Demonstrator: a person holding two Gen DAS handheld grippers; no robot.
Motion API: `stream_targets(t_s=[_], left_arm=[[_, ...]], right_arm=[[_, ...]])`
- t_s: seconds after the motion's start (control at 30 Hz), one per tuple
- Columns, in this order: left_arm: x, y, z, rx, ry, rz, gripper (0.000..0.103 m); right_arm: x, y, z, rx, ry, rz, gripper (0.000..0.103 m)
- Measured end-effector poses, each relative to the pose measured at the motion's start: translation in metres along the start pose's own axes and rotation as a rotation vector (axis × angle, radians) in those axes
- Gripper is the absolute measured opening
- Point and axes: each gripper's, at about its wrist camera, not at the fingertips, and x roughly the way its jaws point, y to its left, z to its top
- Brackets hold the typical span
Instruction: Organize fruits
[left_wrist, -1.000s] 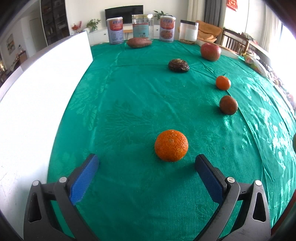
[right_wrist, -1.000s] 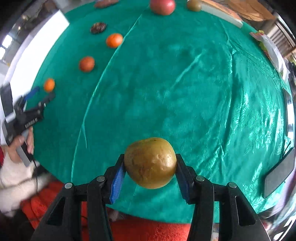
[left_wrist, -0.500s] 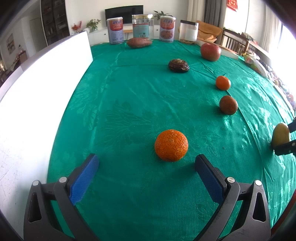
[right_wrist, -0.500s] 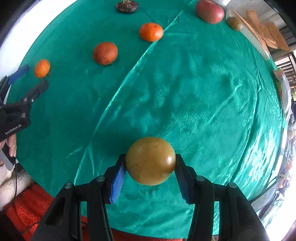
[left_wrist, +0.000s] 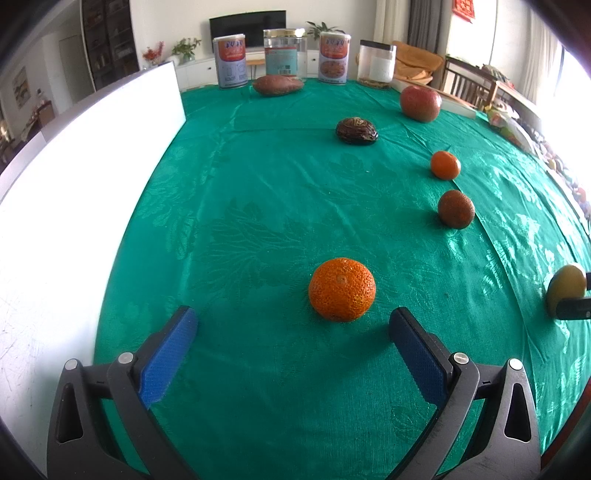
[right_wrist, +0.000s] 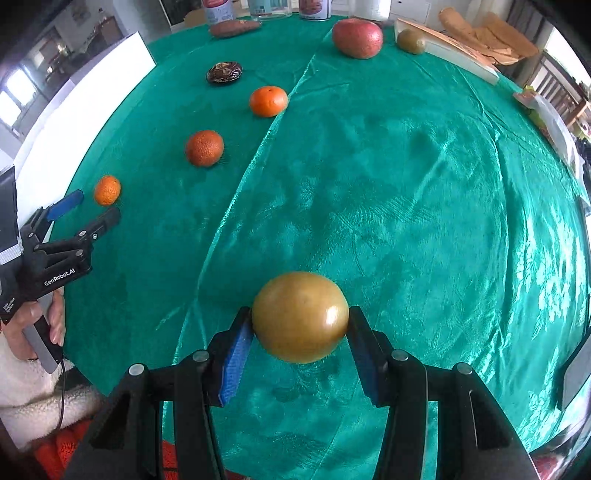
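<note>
Right wrist: tool (right_wrist: 300, 328) clamping yellow fruit (right_wrist: 300, 316).

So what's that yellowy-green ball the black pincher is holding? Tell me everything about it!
It is a round yellow-green fruit, smooth and shiny, with small brown speckles and a bright glint on one side. The right gripper is shut on it, one blue pad pressing each side. It seems to be held just above the green tablecloth, though I can't be sure. In the left wrist view it peeks in at the far right edge.
</note>
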Motion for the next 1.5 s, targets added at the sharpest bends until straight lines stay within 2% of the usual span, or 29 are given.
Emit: stream_targets(t_s=[0.17, 0.2, 0.23, 0.27, 0.3, 0.37, 0.4, 0.47, 0.53, 0.63, 0.67, 0.7, 0.77, 0.83, 0.87, 0.9, 1.03, 1.07, 1.1, 1.13, 1.23, 1.4, 1.5], left_arm=[[0.0, 0.0, 0.0, -0.001, 0.0, -0.004, 0.102], [0.0, 0.001, 0.0, 0.005, 0.003, -0.018, 0.102], [-0.001, 0.002, 0.002, 0.024, 0.013, -0.049, 0.102], [-0.004, 0.007, 0.002, 0.03, 0.024, -0.102, 0.102], [-0.009, 0.016, 0.001, 0.007, 0.027, -0.161, 0.102], [-0.02, 0.038, -0.004, -0.078, 0.032, -0.268, 0.102], [-0.023, 0.046, -0.007, -0.108, 0.032, -0.29, 0.102], [-0.028, 0.049, -0.008, -0.102, 0.022, -0.27, 0.101], [-0.029, 0.036, -0.004, -0.023, 0.003, -0.223, 0.101], [-0.027, 0.008, 0.003, 0.104, -0.034, -0.151, 0.099], [-0.024, -0.002, 0.006, 0.134, -0.042, -0.142, 0.094], [-0.021, -0.008, 0.008, 0.158, -0.033, -0.13, 0.081], [-0.009, -0.019, 0.009, 0.192, 0.008, -0.107, 0.065], [-0.007, -0.021, 0.009, 0.184, -0.007, -0.099, 0.062], [-0.008, -0.022, 0.009, 0.177, -0.009, -0.1, 0.052], [-0.008, -0.021, 0.01, 0.166, -0.009, -0.102, 0.031], [-0.014, -0.016, 0.007, 0.117, 0.002, -0.13, 0.03], [-0.018, -0.014, 0.006, 0.107, 0.003, -0.145, 0.029], [-0.022, -0.012, 0.004, 0.096, 0.003, -0.159, 0.029], [-0.028, -0.009, 0.002, 0.081, 0.004, -0.174, 0.029], [-0.053, 0.007, -0.001, -0.021, 0.026, -0.266, 0.029], [-0.116, 0.038, -0.004, -0.167, 0.021, -0.424, 0.029], [-0.165, 0.074, 0.004, -0.245, -0.042, -0.458, 0.029]], right_arm=[[-0.017, -0.01, -0.034, 0.035, -0.067, 0.03, 0.052], [-0.021, -0.012, -0.038, 0.047, -0.081, 0.043, 0.057], [-0.025, -0.016, -0.045, 0.066, -0.1, 0.059, 0.063], [-0.029, -0.021, -0.049, 0.089, -0.127, 0.071, 0.078], [-0.036, -0.023, -0.058, 0.112, -0.166, 0.079, 0.087], [-0.043, -0.037, -0.075, 0.151, -0.235, 0.095, 0.091], [-0.046, -0.042, -0.085, 0.171, -0.256, 0.1, 0.092], [-0.043, -0.049, -0.098, 0.203, -0.277, 0.102, 0.092], [-0.039, -0.055, -0.108, 0.22, -0.277, 0.104, 0.092], [-0.027, -0.055, -0.096, 0.219, -0.273, 0.088, 0.092], [-0.027, -0.053, -0.093, 0.209, -0.282, 0.082, 0.092], [-0.03, -0.05, -0.093, 0.196, -0.291, 0.078, 0.092], [-0.029, -0.041, -0.086, 0.173, -0.306, 0.072, 0.092], [-0.026, -0.035, -0.08, 0.155, -0.312, 0.065, 0.092], [-0.024, -0.031, -0.075, 0.145, -0.308, 0.057, 0.092], [-0.018, -0.026, -0.065, 0.134, -0.302, 0.051, 0.092], [-0.003, -0.013, -0.047, 0.11, -0.265, 0.005, 0.091], [0.003, -0.014, -0.043, 0.123, -0.25, 0.007, 0.083], [0.008, -0.016, -0.04, 0.143, -0.224, 0.009, 0.058], [0.009, -0.018, -0.039, 0.166, -0.214, 0.009, 0.051], [-0.001, -0.011, -0.04, 0.18, -0.236, 0.018, 0.05], [-0.041, 0.04, -0.019, 0.114, -0.303, 0.202, 0.05], [-0.066, 0.085, 0.005, 0.064, -0.34, 0.342, 0.05]])
